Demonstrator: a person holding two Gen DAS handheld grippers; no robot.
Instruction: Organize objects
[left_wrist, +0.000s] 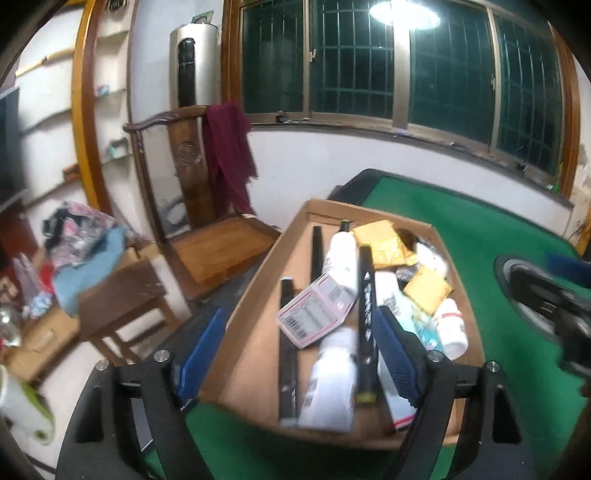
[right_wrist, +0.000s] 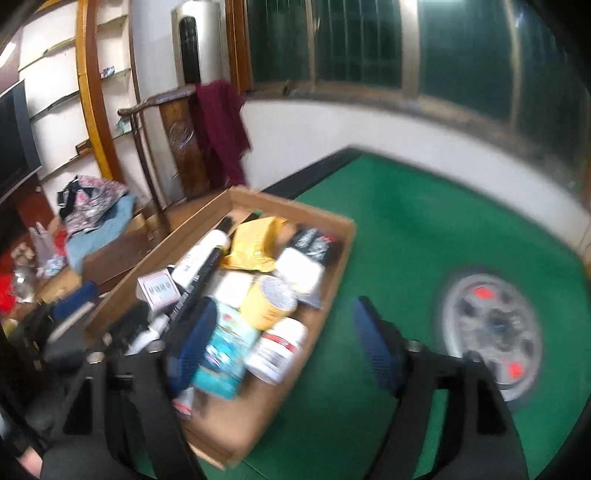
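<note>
Left wrist view: the left gripper (left_wrist: 295, 343) hovers over a cardboard box (left_wrist: 255, 332) that sits at the counter's (left_wrist: 480, 229) left edge, on green felt. Its 2 blue fingers (left_wrist: 201, 350) stand wide, gripping nothing; one hangs outside the box's left wall, the other over its contents. Between them in the box lie 2 black pens (left_wrist: 365, 317), a pink card (left_wrist: 314, 314) and a white bottle (left_wrist: 332, 384) at the near wall. Yellow packets (left_wrist: 384, 243) lie toward the far wall, and a small white jar (left_wrist: 452, 328) rests against the right wall. The right gripper (left_wrist: 554, 306) shows blurred at the right edge. A wooden chair (left_wrist: 218, 243) with a maroon cloth (left_wrist: 229, 155) stands beyond the counter.

Right wrist view: blurred. The right gripper (right_wrist: 280, 332) has its fingers (right_wrist: 373, 347) wide and empty, one over the box (right_wrist: 332, 258), the other over bare felt. A teal box (right_wrist: 225, 354), a yellow can (right_wrist: 269, 302) and the jar (right_wrist: 277, 350) crowd the box's near right side. A round metal disc (right_wrist: 491, 332) is set in the counter (right_wrist: 424, 206) right of the gripper.
</note>
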